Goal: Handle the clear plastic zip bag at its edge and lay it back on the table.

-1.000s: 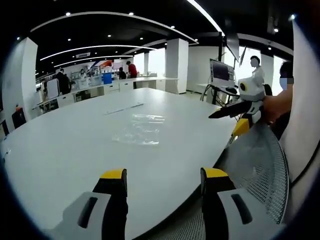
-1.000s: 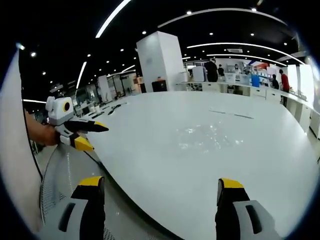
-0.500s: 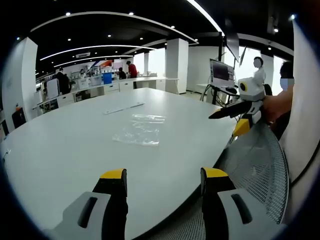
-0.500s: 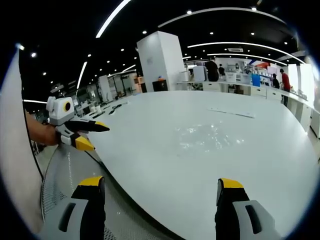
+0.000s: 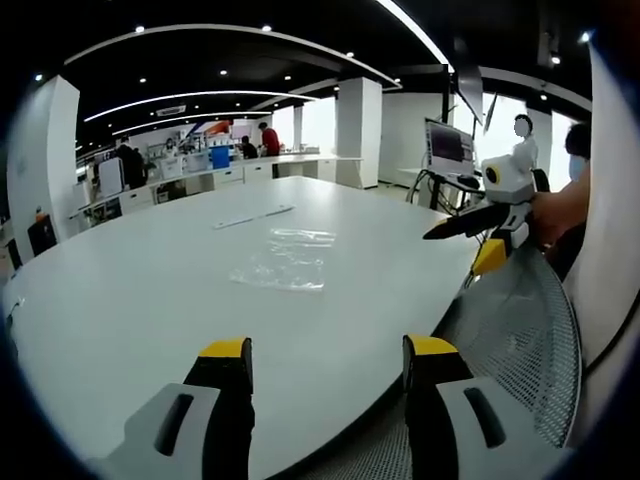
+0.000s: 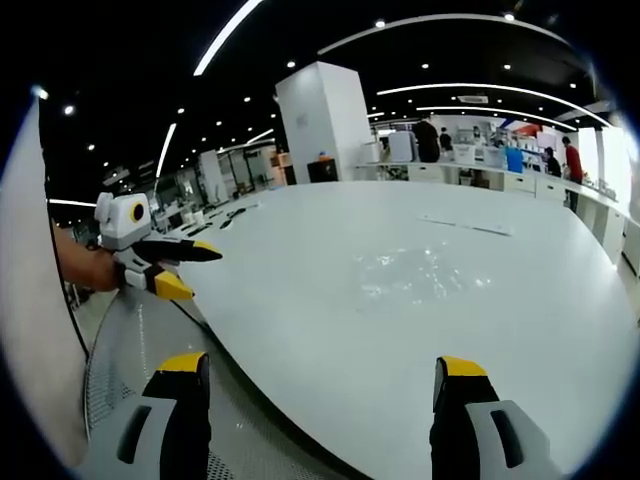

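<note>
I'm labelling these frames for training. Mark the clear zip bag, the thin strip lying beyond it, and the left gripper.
clear zip bag (image 5: 283, 264), left gripper view, its crinkled middle.
thin strip (image 5: 253, 215), left gripper view, midway along it.
left gripper (image 5: 326, 358), left gripper view, midway between its fingertips.

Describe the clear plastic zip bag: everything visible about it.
The clear plastic zip bag lies flat on the white table, well out from its near edge. It looks like thin, see-through film, crinkled and catching glints from the ceiling lights, and seems empty. Its zip strip is too faint to make out. In the right gripper view it shows as a shiny, wrinkled patch. Nothing touches it but the tabletop; both grippers are held back, short of it.
</note>
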`<state>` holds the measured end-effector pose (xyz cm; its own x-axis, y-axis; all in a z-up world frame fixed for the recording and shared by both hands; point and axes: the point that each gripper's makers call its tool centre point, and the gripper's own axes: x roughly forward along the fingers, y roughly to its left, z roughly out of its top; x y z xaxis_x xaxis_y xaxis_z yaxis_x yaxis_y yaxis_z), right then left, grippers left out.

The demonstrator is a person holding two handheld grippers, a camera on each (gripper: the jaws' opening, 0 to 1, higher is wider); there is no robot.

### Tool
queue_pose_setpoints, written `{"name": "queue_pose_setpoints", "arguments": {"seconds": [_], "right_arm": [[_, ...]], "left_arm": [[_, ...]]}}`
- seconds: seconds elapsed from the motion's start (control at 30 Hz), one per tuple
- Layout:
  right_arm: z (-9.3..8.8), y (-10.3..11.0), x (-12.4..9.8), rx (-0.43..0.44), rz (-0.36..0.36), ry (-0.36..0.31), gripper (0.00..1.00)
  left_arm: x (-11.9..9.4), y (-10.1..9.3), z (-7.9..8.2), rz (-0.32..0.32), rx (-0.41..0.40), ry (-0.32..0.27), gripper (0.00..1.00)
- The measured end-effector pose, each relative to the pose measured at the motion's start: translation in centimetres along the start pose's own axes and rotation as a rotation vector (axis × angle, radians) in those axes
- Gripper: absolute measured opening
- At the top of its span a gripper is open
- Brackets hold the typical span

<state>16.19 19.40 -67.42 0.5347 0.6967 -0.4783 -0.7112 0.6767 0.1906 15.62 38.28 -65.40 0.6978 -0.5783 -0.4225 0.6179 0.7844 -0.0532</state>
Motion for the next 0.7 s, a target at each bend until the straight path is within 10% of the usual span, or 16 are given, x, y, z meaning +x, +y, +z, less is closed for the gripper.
{"name": "queue_pose_setpoints", "arguments": {"seconds": [0.7], "right_arm": [[-0.02,-0.02,0.09,0.002,0.001,0.000,0.93]], "left_arm": [[0.02,0.06,-0.07,0.002,-0.005,0.006,0.58]]}}
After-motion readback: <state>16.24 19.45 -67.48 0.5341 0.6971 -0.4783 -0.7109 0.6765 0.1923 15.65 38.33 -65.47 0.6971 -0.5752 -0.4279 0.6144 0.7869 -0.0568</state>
